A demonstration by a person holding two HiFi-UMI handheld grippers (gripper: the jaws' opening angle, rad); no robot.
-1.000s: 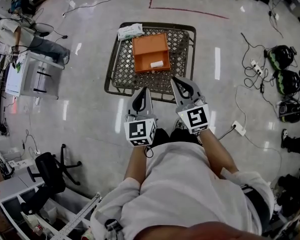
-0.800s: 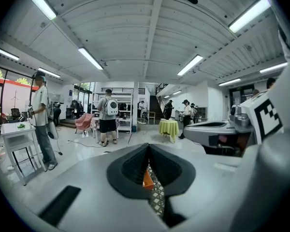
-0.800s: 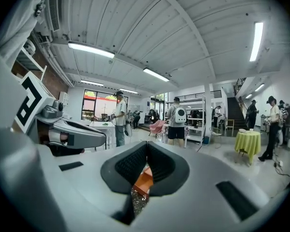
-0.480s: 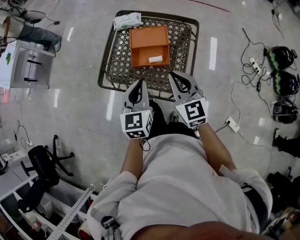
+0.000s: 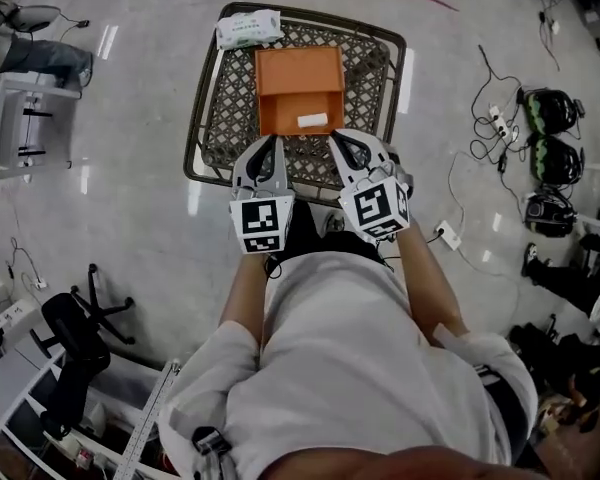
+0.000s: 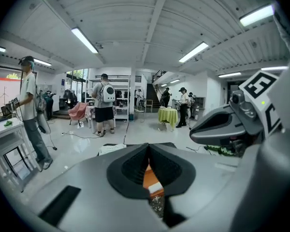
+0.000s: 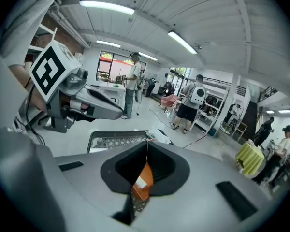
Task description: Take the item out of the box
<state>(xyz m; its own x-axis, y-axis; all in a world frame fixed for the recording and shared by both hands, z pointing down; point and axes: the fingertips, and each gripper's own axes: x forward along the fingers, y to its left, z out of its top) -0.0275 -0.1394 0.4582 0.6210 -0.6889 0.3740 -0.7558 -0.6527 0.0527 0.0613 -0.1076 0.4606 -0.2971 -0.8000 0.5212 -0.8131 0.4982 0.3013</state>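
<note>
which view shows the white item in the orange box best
The head view: the white item lies fully visible inside the orange box, by its near wall. Both gripper views show only a sliver of it through the narrow gap between their shut fingers.

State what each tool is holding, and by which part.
Nothing is held. The left tool and the right tool are both shut and empty; the white item lies in the orange box, untouched.
</note>
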